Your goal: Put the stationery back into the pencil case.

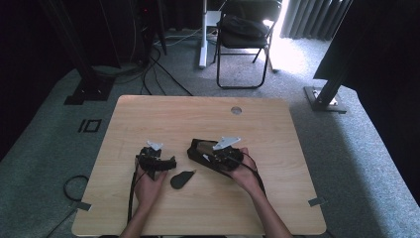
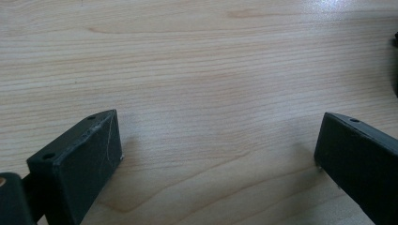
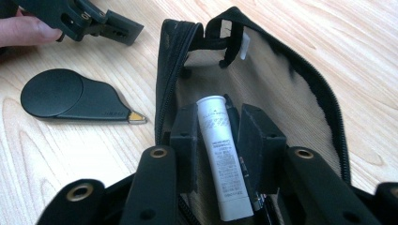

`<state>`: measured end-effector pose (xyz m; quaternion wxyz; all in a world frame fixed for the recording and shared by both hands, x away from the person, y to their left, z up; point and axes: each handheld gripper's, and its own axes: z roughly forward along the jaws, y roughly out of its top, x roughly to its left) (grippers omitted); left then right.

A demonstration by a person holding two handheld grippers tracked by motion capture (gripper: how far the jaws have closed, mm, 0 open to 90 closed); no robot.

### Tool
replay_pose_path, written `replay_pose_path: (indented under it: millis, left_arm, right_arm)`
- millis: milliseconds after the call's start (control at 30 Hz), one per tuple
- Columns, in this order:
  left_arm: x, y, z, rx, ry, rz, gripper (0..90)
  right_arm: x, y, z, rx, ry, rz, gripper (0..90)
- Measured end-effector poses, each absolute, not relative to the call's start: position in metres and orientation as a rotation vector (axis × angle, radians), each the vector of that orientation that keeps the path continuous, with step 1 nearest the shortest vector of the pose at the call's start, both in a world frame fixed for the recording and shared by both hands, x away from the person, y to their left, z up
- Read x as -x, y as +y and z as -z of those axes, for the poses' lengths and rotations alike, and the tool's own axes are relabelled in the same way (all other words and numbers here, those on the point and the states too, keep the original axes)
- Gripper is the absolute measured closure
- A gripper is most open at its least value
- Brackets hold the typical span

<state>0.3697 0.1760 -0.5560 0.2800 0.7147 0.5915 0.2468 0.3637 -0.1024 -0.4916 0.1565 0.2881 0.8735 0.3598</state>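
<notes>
Pale wooden table (image 1: 198, 114) is being used, with grey carpet around it. A white plastic tube (image 3: 219, 154) is being held between the jaws of the right gripper (image 3: 220, 140), inside an open black zip pouch (image 3: 291, 75) right of the middle. The left gripper (image 2: 216, 154) is being kept wide over bare wood. A flat black teardrop-shaped tool (image 3: 75, 101) is lying just left of the pouch.

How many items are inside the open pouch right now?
2 visible: a white tube between the right gripper jaws, and a dark pen-like item beside it. The black pouch may hide more.
</notes>
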Motion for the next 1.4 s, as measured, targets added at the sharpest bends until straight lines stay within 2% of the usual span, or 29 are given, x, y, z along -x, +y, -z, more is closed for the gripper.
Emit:
replay_pose_path:
  millis: [767,1400]
  left_arm:
    - [-0.37,0.176,0.556,-1.916,1.586,-0.662,1.3]
    - [-0.37,0.176,0.556,-1.915,1.586,-0.662,1.3]
  right_arm:
    - [-0.354,-0.107,0.476,-0.808,2.436,-1.091,58.0]
    - [-0.334,-0.087,0.47,-0.721,2.436,-1.141,57.6]
